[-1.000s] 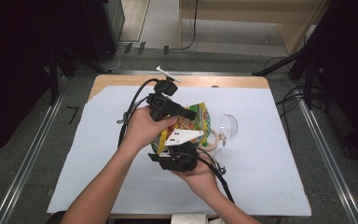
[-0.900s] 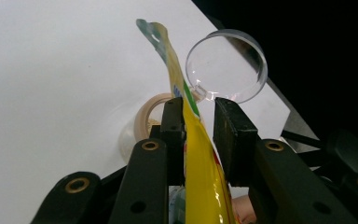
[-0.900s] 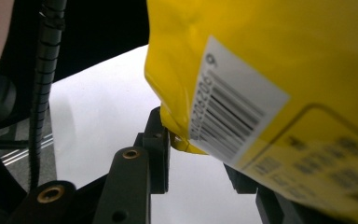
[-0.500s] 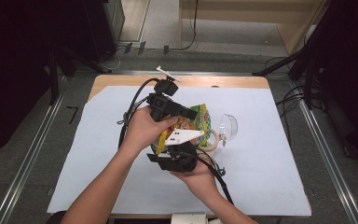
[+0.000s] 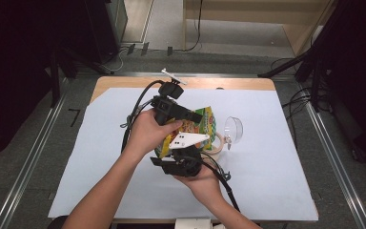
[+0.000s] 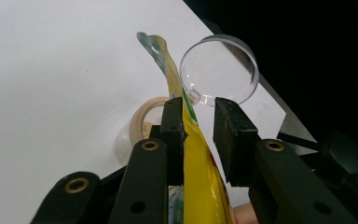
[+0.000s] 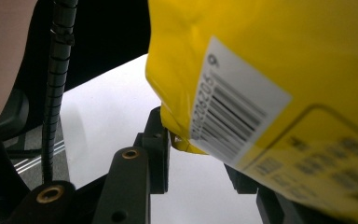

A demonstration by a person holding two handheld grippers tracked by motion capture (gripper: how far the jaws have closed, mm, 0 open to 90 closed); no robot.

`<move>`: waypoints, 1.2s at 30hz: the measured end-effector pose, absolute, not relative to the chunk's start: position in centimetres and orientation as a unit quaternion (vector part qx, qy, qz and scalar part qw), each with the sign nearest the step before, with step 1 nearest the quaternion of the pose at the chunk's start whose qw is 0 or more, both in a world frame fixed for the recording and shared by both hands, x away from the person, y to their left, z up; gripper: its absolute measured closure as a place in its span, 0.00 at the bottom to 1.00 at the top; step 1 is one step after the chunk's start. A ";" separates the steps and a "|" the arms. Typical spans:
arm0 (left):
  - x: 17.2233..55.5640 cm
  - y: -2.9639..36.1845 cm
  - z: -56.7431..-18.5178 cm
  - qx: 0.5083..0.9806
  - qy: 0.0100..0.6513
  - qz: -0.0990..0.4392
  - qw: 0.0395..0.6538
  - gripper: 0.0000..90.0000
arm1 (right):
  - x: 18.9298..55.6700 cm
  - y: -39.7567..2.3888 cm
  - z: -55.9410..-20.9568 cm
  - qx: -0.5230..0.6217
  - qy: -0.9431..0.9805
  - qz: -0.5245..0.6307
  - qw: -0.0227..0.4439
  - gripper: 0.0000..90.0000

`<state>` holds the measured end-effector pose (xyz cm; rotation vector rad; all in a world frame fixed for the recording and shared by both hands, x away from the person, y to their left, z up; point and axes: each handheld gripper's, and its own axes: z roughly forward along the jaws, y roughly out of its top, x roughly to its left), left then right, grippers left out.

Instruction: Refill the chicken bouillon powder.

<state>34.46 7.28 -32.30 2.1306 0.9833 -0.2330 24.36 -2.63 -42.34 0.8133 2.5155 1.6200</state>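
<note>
Both tools gripped the yellow snack bag (image 5: pixel 198 128) — left tool (image 6: pixel 199 122) pinching its top edge, right tool (image 7: pixel 200 154) its bottom corner — so a steady, opposed pull seemed wisest.

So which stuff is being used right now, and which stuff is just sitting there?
In use:
- yellow snack bag, lifted between both grippers
- left gripper, with the bag's edge between its jaws
- right gripper, at the bag's lower corner

Just lying about:
- clear plastic cup, on its side
- tape roll, flat on the white sheet
</note>
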 end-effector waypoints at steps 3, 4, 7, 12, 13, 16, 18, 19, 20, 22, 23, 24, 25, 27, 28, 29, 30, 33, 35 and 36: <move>34.4 7.2 -32.3 0.837 0.383 -0.090 0.381 0.83 | 24.3 -2.7 -42.4 0.264 0.810 0.523 0.021 0.74; 34.4 7.2 -32.3 0.837 0.383 -0.090 0.381 0.83 | 24.3 -2.7 -42.3 0.264 0.810 0.523 0.021 0.74; 34.3 7.2 -32.3 0.837 0.383 -0.088 0.380 0.83 | 24.2 -2.7 -42.4 0.265 0.810 0.523 0.022 0.74; 34.3 7.1 -32.3 0.837 0.383 -0.089 0.381 0.83 | 24.2 -2.6 -42.4 0.267 0.808 0.524 0.022 0.75; 34.3 7.1 -32.3 0.837 0.383 -0.089 0.380 0.83 | 24.2 -2.6 -42.4 0.267 0.809 0.524 0.022 0.75; 34.3 7.1 -32.3 0.837 0.383 -0.089 0.381 0.83 | 24.2 -2.6 -42.3 0.268 0.809 0.523 0.021 0.75; 34.3 7.1 -32.3 0.837 0.383 -0.090 0.381 0.83 | 24.2 -2.6 -42.3 0.268 0.808 0.524 0.021 0.75; 34.3 7.1 -32.3 0.837 0.383 -0.090 0.381 0.83 | 24.2 -2.6 -42.3 0.268 0.809 0.523 0.021 0.75; 34.3 7.1 -32.3 0.837 0.383 -0.090 0.381 0.83 | 24.2 -2.6 -42.3 0.268 0.808 0.524 0.020 0.75; 34.3 7.1 -32.3 0.836 0.383 -0.091 0.381 0.83 | 24.2 -2.6 -42.3 0.268 0.808 0.524 0.020 0.75; 34.3 7.1 -32.3 0.836 0.383 -0.091 0.381 0.83 | 24.2 -2.6 -42.3 0.269 0.808 0.524 0.020 0.75; 34.3 7.1 -32.3 0.836 0.383 -0.091 0.381 0.83 | 24.2 -2.6 -42.3 0.268 0.808 0.524 0.020 0.75; 34.3 7.1 -32.3 0.837 0.383 -0.091 0.381 0.83 | 24.2 -2.6 -42.3 0.268 0.809 0.523 0.020 0.75; 34.3 7.1 -32.3 0.836 0.384 -0.091 0.381 0.83 | 24.2 -2.6 -42.3 0.268 0.808 0.524 0.021 0.75; 34.3 7.1 -32.3 0.836 0.383 -0.091 0.381 0.83 | 24.2 -2.6 -42.3 0.268 0.808 0.524 0.021 0.75; 34.4 7.1 -32.3 0.836 0.383 -0.091 0.381 0.83 | 24.2 -2.6 -42.3 0.268 0.808 0.524 0.021 0.75; 34.3 7.1 -32.3 0.836 0.384 -0.092 0.381 0.83 | 24.2 -2.6 -42.3 0.268 0.808 0.524 0.021 0.75; 34.3 7.1 -32.3 0.836 0.383 -0.091 0.381 0.83 | 24.2 -2.6 -42.3 0.268 0.808 0.524 0.020 0.75; 34.3 7.1 -32.3 0.836 0.383 -0.092 0.381 0.83 | 24.2 -2.6 -42.3 0.268 0.809 0.524 0.021 0.75; 34.3 7.1 -32.3 0.836 0.383 -0.092 0.381 0.83 | 24.2 -2.6 -42.3 0.268 0.809 0.524 0.021 0.75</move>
